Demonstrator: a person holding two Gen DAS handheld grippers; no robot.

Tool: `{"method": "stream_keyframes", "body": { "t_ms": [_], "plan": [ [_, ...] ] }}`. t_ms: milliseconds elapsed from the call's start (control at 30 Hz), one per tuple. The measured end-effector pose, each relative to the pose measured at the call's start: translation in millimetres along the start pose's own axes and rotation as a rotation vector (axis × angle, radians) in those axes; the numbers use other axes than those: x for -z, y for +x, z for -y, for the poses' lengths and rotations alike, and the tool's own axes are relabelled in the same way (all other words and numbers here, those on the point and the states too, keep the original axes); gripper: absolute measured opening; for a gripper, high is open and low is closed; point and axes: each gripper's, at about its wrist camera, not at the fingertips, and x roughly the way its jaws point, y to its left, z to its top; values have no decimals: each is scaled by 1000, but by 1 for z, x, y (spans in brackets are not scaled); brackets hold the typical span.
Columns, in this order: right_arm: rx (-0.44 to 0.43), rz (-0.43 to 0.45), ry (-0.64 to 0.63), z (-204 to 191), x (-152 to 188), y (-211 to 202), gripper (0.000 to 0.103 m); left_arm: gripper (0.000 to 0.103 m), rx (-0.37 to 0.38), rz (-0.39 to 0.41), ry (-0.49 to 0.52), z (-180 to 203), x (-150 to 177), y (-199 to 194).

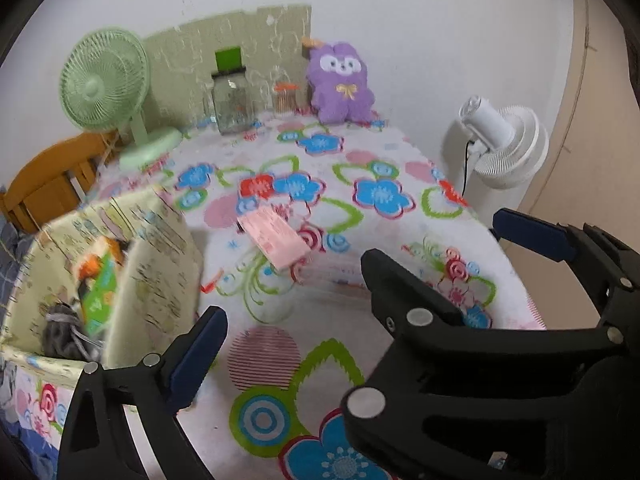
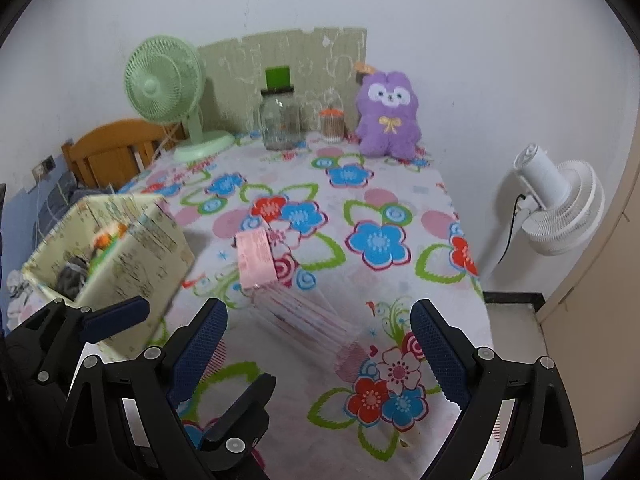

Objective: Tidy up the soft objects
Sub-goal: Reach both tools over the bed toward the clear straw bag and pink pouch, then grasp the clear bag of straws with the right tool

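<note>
Flowered tablecloth (image 2: pixel 360 184) against white wall (image 2: pixel 460 40); fabric bin (image 1: pixel 160 264) left.

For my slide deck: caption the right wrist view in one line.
Open right tool hovering above floral tablecloth, pink packet ahead, fabric bin at left, purple plush by the wall.

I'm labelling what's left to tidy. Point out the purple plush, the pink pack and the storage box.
purple plush (image 2: pixel 387 118): right wrist view, belly.
pink pack (image 1: pixel 276 241): left wrist view, top face.
storage box (image 1: pixel 160 280): left wrist view, side wall.
</note>
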Motion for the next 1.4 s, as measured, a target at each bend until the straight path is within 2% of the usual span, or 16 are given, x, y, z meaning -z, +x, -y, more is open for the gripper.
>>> {"method": "stream_keyframes", "body": {
  "t_ms": [233, 467, 533, 700, 833, 900, 967, 1200, 1400],
  "plan": [
    [-20, -56, -29, 7, 1, 35, 94, 96, 2, -77, -41, -3, 2, 34],
    [-61, -97, -88, 4, 2, 67, 90, 96, -33, -132, -46, -7, 4, 59],
    [-67, -108, -97, 3, 1, 74, 90, 93, -26, -152, -52, -9, 4, 65],
    [-72, -134, -129, 0, 1, 89, 90, 92, -35, -186, -64, -13, 6, 76],
    [-129, -200, -91, 2, 4, 104, 69, 92, -42, -178, -67, -15, 7, 77],
    [-141, -208, -83, 3, 6, 105, 67, 93, -46, -173, -63, -14, 7, 77],
    [-150, -213, -87, 2, 6, 104, 58, 93, -45, -170, -65, -14, 8, 77],
    [-172, -229, -86, 4, 8, 99, 41, 93, -52, -174, -53, -13, 8, 76],
    [-155, -233, -90, 9, 12, 85, 27, 93, -69, -163, -22, -5, 10, 70]
  ]
}}
